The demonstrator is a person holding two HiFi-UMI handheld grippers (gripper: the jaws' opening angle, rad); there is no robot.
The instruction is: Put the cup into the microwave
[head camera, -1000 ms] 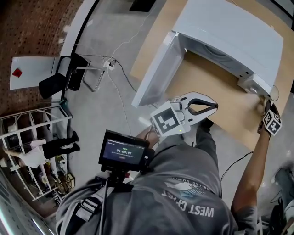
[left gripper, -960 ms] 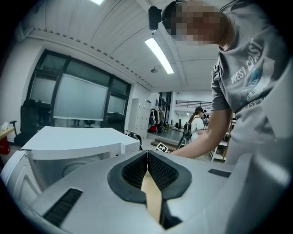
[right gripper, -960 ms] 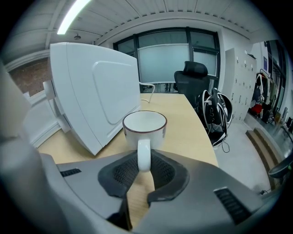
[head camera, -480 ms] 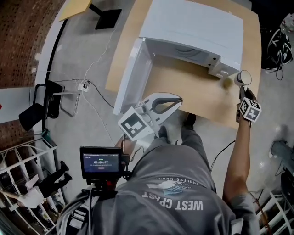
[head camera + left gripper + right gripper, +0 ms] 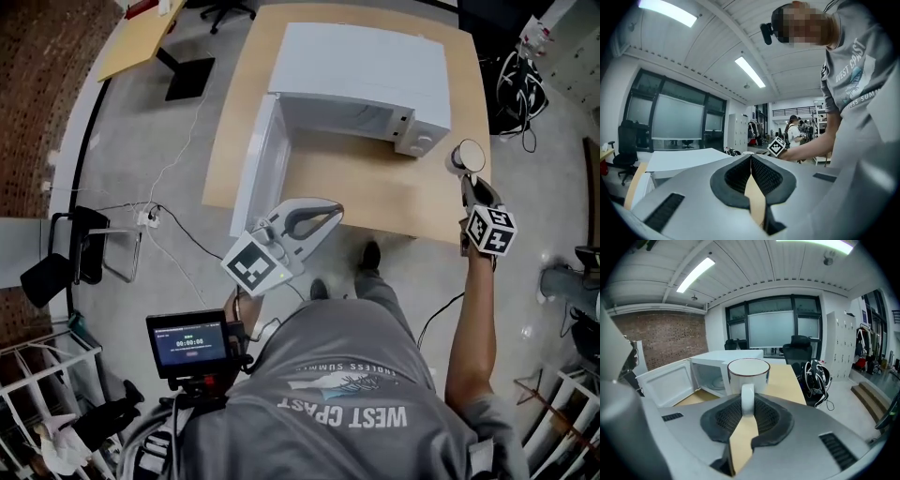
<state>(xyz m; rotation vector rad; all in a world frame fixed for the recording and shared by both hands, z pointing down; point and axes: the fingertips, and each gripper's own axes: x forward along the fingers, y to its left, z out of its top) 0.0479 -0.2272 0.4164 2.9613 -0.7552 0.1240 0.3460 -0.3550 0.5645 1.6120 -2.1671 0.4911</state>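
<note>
A white cup [image 5: 748,373] with a dark rim hangs in the air, and my right gripper [image 5: 746,405] is shut on its handle. In the head view the cup [image 5: 467,156] is over the table's right front corner, to the right of the microwave [image 5: 361,75], held by the right gripper [image 5: 472,187]. The white microwave [image 5: 725,366] stands with its door [image 5: 255,164] swung open to the left, cavity showing. My left gripper [image 5: 323,214] is shut with nothing in it, off the table's front edge near the door's free end. In the left gripper view its jaws [image 5: 751,169] meet.
The wooden table [image 5: 375,187] carries only the microwave. Cables [image 5: 178,234] trail on the grey floor at left beside a black chair [image 5: 66,267]. A bag with cords [image 5: 517,89] lies right of the table. Another table [image 5: 141,33] stands at far left.
The right gripper has lifted the cup off the table's right edge. The left gripper has drifted left along the front edge. The head camera has tilted, bringing the whole table into view.
</note>
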